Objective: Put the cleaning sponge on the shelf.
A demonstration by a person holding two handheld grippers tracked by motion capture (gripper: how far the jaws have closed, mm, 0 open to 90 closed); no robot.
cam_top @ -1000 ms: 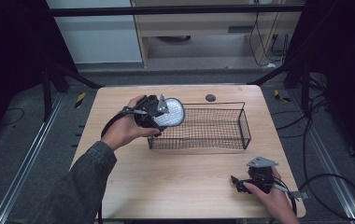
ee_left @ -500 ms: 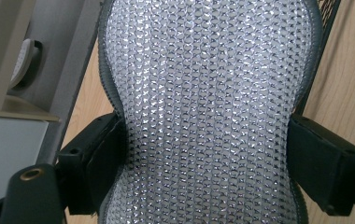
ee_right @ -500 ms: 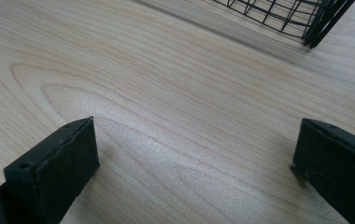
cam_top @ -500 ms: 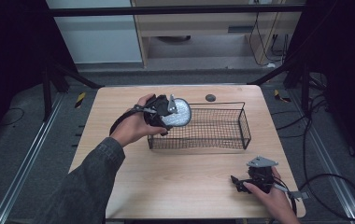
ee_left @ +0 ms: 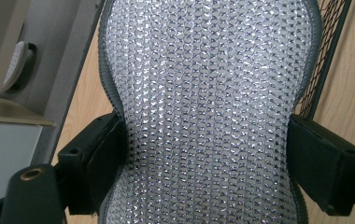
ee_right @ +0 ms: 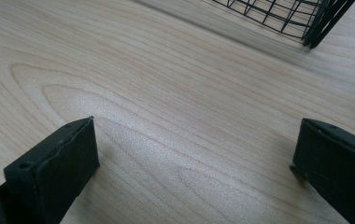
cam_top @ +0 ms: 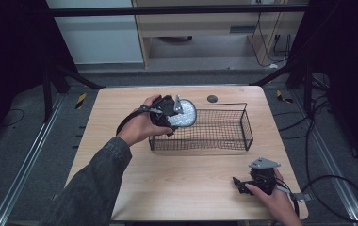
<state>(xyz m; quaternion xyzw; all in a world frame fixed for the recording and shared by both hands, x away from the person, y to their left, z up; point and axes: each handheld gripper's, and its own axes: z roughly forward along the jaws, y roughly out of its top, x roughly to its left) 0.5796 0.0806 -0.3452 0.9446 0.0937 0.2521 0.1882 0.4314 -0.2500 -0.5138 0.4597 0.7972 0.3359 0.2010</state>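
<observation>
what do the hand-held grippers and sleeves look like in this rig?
Both are black. The left hand-held gripper has blocky matte jaws with small screw holes, a brass-coloured fitting near its base, and a black cable looping off it. The right hand-held gripper carries a grey three-cornered plate on top. The left arm wears a dark grey sleeve.

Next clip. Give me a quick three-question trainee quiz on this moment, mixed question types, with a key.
1. True or false: the left tool is shut on the silver mesh pad.
2. Multiple choice: where is the pad in the high view? A) lying on the bare table B) held at the left end of the wire basket, above its rim C) on the floor
3. Short answer: what does the right tool hold?

Key
1. True; both jaws press its sides.
2. B
3. Nothing; its jaws stand apart over bare wooden table.
</observation>
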